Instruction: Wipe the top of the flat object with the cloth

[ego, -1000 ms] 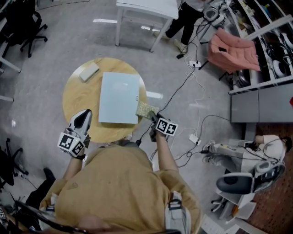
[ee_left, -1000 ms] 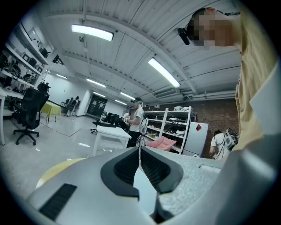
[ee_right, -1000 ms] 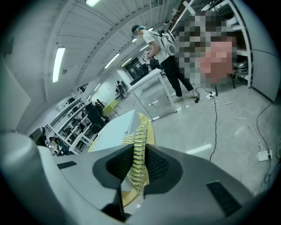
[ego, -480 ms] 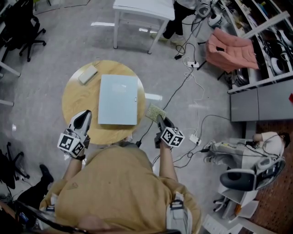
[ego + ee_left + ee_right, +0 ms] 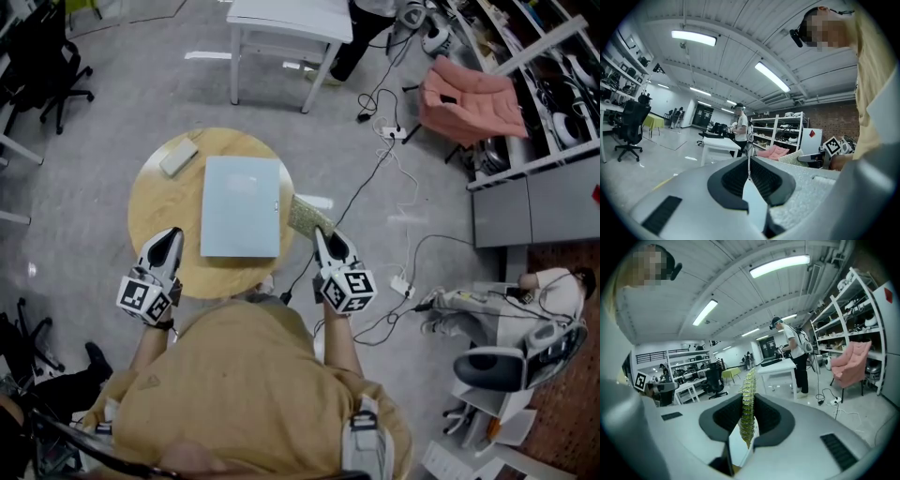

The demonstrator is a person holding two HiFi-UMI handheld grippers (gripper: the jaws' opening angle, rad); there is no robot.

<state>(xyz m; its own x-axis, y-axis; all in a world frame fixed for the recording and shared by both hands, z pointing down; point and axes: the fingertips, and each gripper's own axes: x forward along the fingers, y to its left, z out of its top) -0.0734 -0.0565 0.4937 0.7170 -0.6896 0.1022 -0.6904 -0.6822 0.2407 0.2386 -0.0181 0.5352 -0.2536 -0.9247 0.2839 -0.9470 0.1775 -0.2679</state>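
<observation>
A pale blue flat panel lies in the middle of a round wooden table. My right gripper is just off the table's right rim, beside the panel's lower right corner, and is shut on a yellow-green waffle cloth. In the right gripper view the cloth stands edge-on, pinched between the jaws of the right gripper. My left gripper hovers over the table's near left edge, left of the panel. The left gripper is shut with nothing in it.
A small beige block lies on the table's far left. On the floor, cables run past the table's right side. A white table with a person beside it stands beyond; a pink-draped chair and shelving are at the right.
My right gripper pulled the cloth off the panel's lower right corner, swung out to the right, then turned to point away. The left gripper has stayed put.
</observation>
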